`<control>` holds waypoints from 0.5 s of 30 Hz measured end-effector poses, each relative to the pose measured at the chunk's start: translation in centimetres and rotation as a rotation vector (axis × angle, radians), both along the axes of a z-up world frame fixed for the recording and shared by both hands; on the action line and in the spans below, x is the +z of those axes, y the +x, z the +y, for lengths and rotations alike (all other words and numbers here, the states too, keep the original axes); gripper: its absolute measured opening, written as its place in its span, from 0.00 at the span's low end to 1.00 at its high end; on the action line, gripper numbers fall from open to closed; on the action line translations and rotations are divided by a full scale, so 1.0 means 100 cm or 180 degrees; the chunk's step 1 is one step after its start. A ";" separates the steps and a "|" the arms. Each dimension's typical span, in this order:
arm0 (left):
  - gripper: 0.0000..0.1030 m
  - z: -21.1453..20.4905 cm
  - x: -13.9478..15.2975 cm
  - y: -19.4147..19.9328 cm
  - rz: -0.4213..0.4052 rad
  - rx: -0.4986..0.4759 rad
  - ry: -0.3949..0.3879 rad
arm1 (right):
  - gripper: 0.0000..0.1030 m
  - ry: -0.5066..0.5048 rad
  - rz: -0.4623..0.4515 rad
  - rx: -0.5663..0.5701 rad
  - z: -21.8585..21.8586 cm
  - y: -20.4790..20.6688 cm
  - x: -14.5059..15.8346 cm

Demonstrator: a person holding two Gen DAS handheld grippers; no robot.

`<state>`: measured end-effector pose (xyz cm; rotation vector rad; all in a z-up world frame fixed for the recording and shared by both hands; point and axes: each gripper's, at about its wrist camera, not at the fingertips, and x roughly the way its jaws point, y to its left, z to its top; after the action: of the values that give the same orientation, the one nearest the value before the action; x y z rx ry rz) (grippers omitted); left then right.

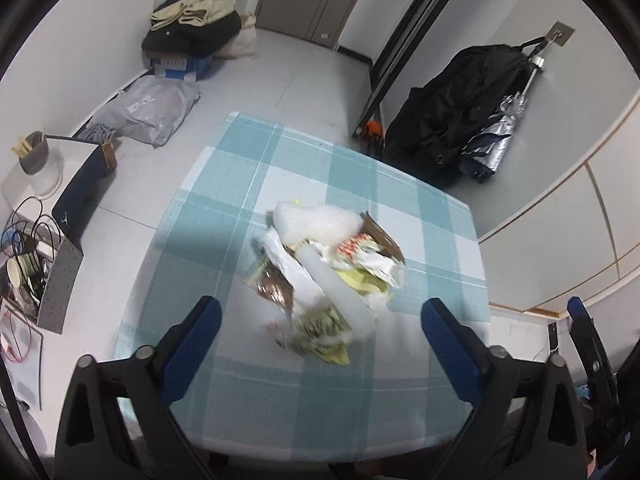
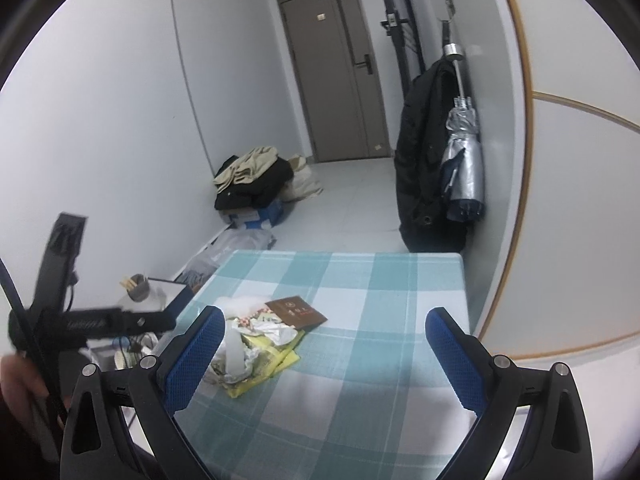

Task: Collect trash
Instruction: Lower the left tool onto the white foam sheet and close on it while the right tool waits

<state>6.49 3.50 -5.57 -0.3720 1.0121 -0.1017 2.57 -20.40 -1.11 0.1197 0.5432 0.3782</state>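
Note:
A pile of trash (image 1: 332,268) lies on the table with the teal checked cloth (image 1: 280,176): crumpled white plastic, yellow and brown wrappers and a pale translucent tube (image 1: 340,288). My left gripper (image 1: 320,312) hovers over the near side of the pile, open, and its blue pads touch nothing. In the right wrist view the same pile (image 2: 260,340) sits left of centre with a brown packet (image 2: 296,312) at its far edge. My right gripper (image 2: 325,314) is open and empty, its left finger close beside the pile. The black body of the left gripper (image 2: 80,320) shows at the left.
A black jacket (image 2: 424,168) and a silver folded umbrella (image 2: 464,152) hang on the right wall. Clothes (image 1: 192,24) are heaped on a blue box by the door. A grey plastic bag (image 1: 152,108) lies on the floor. A side table (image 1: 36,216) holds a cup and cables.

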 end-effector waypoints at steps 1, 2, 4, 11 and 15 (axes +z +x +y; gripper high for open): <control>0.92 0.001 0.000 0.007 0.0056 -0.0038 0.0037 | 0.99 0.0012 0.0000 0.0034 0.001 0.002 -0.001; 0.92 0.002 -0.001 0.012 0.0088 -0.0072 0.0045 | 0.99 0.0004 0.0015 0.0047 0.001 0.005 -0.001; 0.90 0.003 -0.005 0.024 0.0147 -0.0146 0.0051 | 0.99 -0.0081 0.0106 0.0056 0.000 0.010 -0.003; 0.66 0.005 -0.034 0.049 0.0536 -0.0329 -0.0002 | 0.99 -0.0177 0.0270 0.0091 -0.003 0.020 -0.008; 0.58 0.000 -0.037 0.046 0.0569 -0.0434 0.0112 | 0.99 -0.0160 0.0343 0.0115 -0.004 0.018 -0.011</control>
<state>11.06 3.52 -9.30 -0.2830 1.2143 -0.1757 4.39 -20.76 -2.25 0.0823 0.6614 0.3945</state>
